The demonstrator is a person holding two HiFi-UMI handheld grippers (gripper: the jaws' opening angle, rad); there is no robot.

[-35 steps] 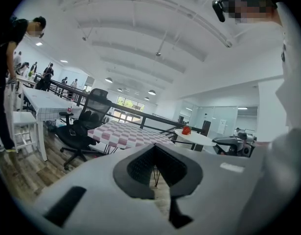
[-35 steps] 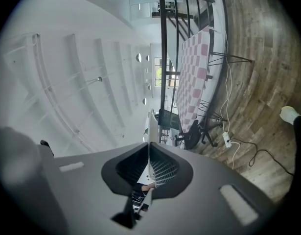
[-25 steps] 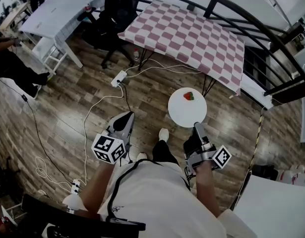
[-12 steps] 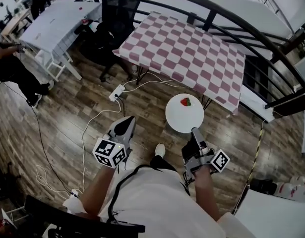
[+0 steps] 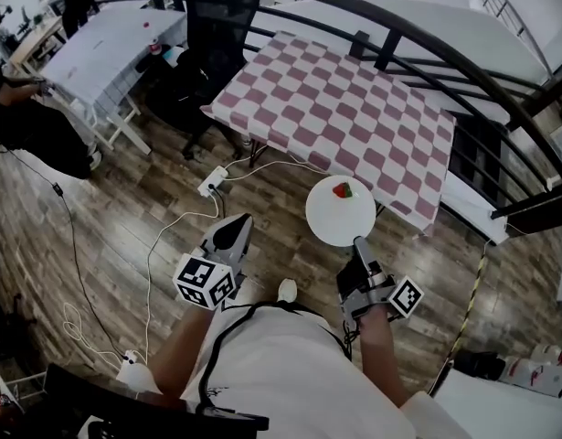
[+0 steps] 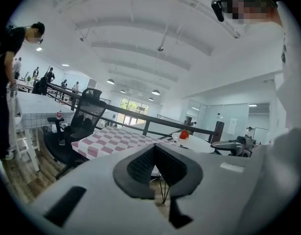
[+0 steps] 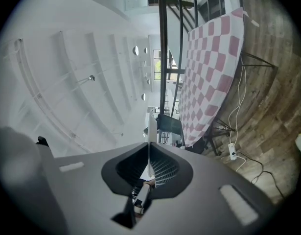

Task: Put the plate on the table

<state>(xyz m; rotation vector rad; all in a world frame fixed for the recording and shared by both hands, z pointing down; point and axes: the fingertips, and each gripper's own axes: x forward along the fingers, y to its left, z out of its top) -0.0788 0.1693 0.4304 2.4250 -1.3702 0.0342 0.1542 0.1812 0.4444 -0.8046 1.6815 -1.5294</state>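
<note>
White and round, the plate (image 5: 335, 219) sits right of centre in the head view, held level in the air over the wooden floor (image 5: 125, 218). Its far rim overlaps the near edge of the pink-and-white checked bench (image 5: 344, 108) that fills the upper middle of the frame. A small red item (image 5: 342, 189) lies on the plate's far half. My right gripper (image 5: 358, 242) is clamped on the near rim, and its own view shows the plate edge-on between the pads. My left gripper (image 5: 237, 223), left of centre, is closed on nothing, well apart from the plate.
</note>
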